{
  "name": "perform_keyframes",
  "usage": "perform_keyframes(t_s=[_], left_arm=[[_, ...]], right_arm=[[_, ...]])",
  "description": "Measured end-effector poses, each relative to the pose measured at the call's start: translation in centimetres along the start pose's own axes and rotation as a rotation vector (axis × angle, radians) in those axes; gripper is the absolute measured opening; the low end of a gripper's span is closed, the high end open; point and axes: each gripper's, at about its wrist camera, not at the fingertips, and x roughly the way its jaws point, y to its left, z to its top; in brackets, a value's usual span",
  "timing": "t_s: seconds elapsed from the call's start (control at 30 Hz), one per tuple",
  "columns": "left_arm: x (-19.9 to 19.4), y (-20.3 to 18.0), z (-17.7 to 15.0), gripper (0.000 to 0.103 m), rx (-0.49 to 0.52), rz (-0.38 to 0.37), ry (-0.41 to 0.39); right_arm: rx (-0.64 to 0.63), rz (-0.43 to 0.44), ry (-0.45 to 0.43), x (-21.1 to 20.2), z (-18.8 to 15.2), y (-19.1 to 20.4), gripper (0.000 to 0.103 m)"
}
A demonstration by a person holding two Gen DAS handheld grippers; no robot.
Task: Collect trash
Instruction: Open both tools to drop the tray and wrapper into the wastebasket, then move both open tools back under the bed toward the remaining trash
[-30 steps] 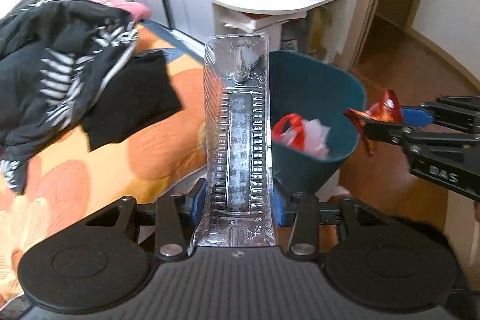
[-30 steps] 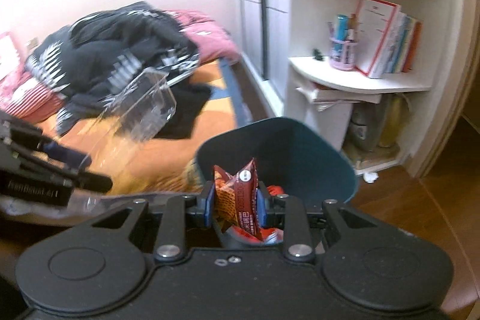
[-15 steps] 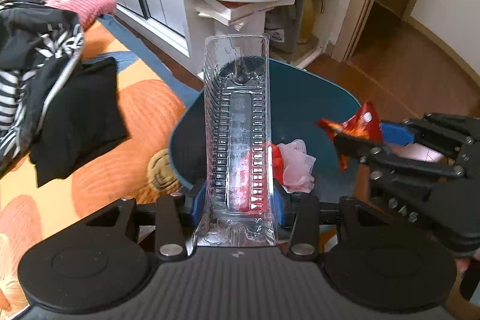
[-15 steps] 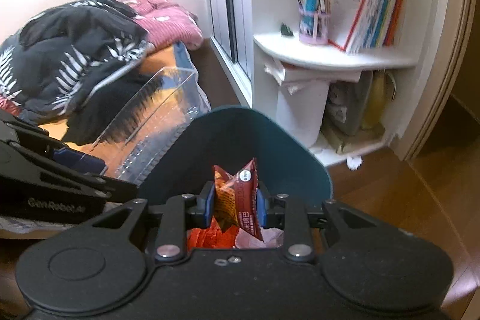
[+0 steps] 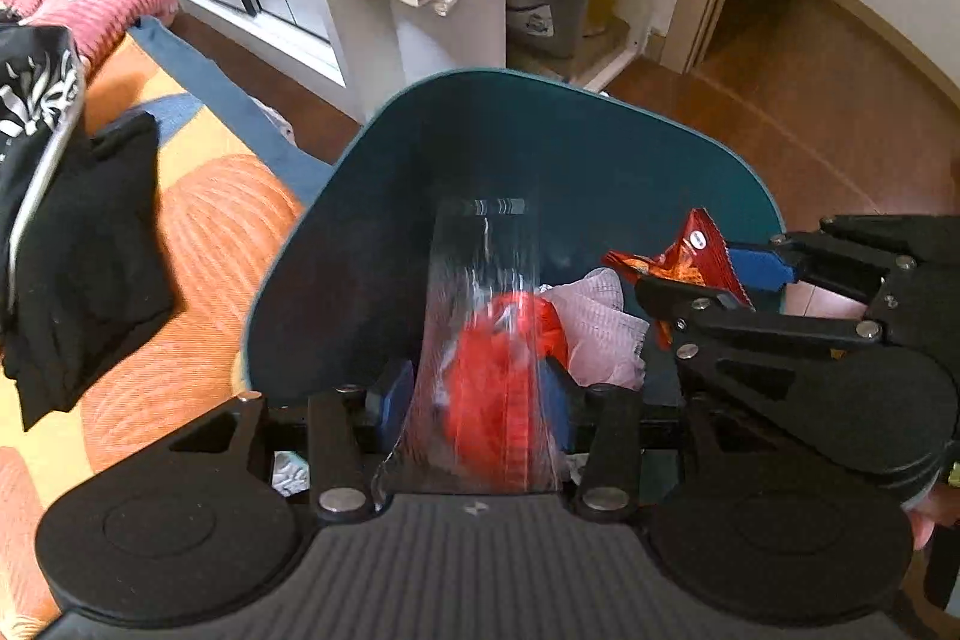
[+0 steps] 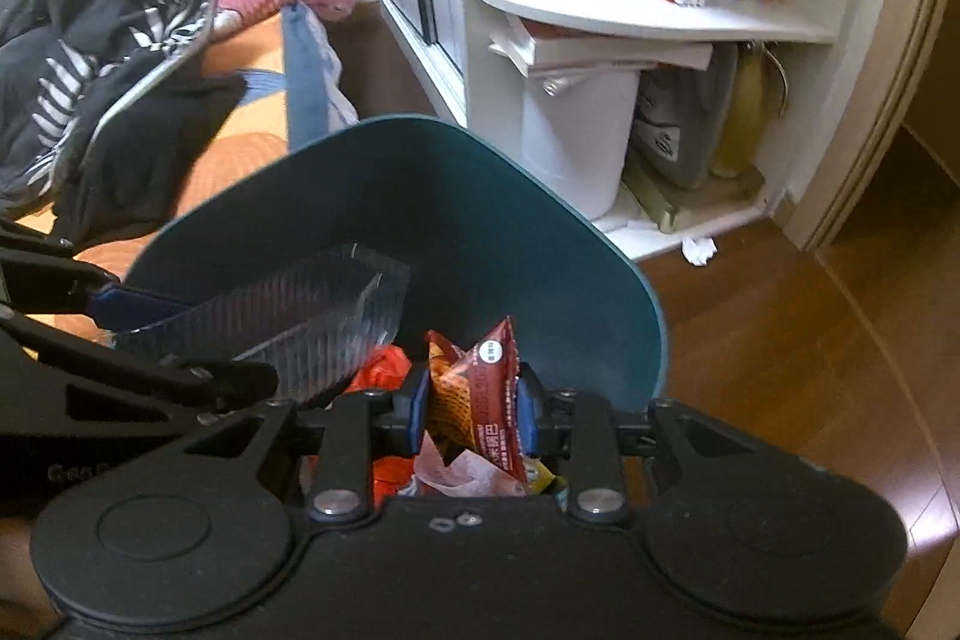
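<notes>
Clear tray point(image 5: 480, 316) between left hand-held gripper point(image 5: 474, 400) fingers, over bin point(image 5: 540, 130).

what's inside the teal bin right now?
Inside the teal bin: red plastic bag and crumpled pinkish paper. The clear plastic tray and both tools cover the rest; the bin floor isn't visible.

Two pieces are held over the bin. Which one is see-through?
The clear plastic tray in the left gripper. The right gripper holds an opaque red snack wrapper.
</notes>
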Motion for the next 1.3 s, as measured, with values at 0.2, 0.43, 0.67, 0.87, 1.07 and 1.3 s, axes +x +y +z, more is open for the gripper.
perform_keyframes(t_s=[0.2, 0.43, 0.67, 0.87, 1.07, 1.3], left_arm=[[1.1, 0.3, 0.1, 0.051, -0.021, -0.01, 0.02], [0.1, 1.9, -0.7, 0.065, -0.101, -0.016, 0.022], [-3.3, 3.2, -1.9, 0.065, -0.139, -0.023, -0.025], [-7.7, 3.5, -3.6, 0.065, -0.14, -0.018, -0.082], [-12.3, 4.4, -5.7, 0.065, -0.156, -0.018, -0.139], [-16.7, 6.9, -9.2, 0.065, -0.204, -0.029, -0.179]], right_arm=[[0.034, 0.009, 0.028, 0.3, -0.5, -0.7, 0.033], [0.011, 0.021, 0.013, -1.3, -0.6, -0.2, 0.039], [-0.049, 0.05, -0.018, -4.7, -0.9, 1.4, 0.041], [-0.086, 0.085, -0.059, -8.2, -1.1, 3.0, 0.041], [-0.139, 0.136, -0.089, -11.4, -1.6, 5.8, 0.042], [-0.203, 0.22, -0.12, -14.4, -2.2, 9.9, 0.044]])
